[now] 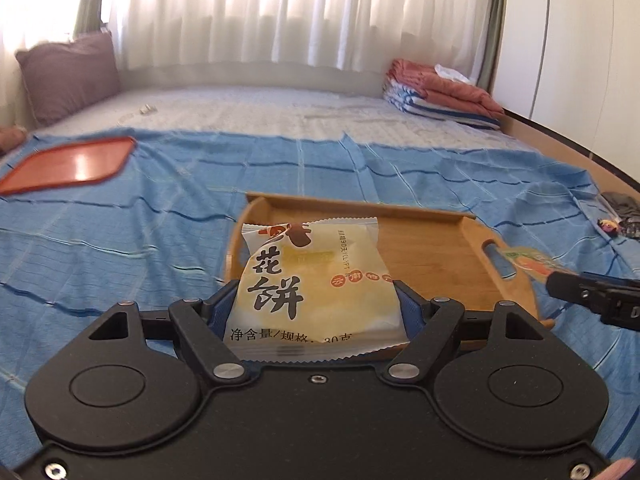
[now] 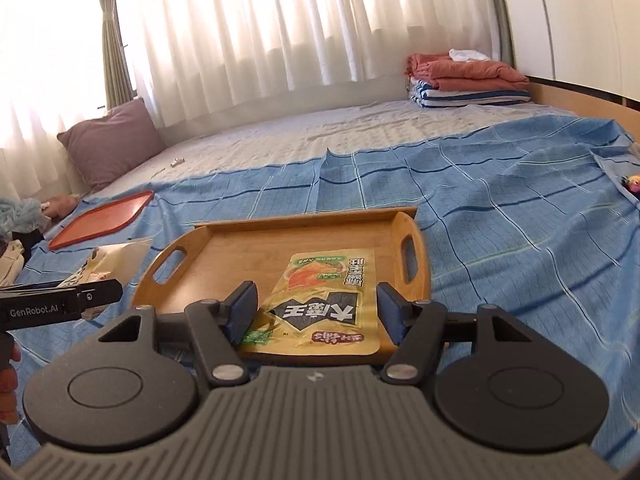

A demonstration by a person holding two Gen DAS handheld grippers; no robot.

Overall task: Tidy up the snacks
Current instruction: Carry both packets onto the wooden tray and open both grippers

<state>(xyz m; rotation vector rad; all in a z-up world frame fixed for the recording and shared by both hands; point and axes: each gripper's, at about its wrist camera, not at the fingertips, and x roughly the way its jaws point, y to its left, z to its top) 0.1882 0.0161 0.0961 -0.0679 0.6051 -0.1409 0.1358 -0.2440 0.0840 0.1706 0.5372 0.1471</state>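
My left gripper (image 1: pixel 316 292) is shut on a white and yellow pastry packet (image 1: pixel 316 280) with large black characters, its blue pads pressing both sides. The packet hangs above the near left corner of an empty wooden tray (image 1: pixel 432 248) with cut-out handles. My right gripper (image 2: pixel 316 300) is shut on a flat yellow snack packet (image 2: pixel 324 296) with a black label, held over the tray (image 2: pixel 240 256). In the left wrist view the right gripper (image 1: pixel 560 284) comes in from the right with its packet (image 1: pixel 528 264). In the right wrist view the left gripper (image 2: pixel 100 296) and its packet (image 2: pixel 116 256) show at the left.
The tray lies on a blue checked sheet (image 1: pixel 120 240) spread over a bed. A flat red tray (image 1: pixel 68 164) sits far left. A purple pillow (image 2: pixel 112 140) leans by the curtains. Folded blankets (image 2: pixel 468 80) are stacked at the back right. Dark small items (image 1: pixel 620 212) lie at the right edge.
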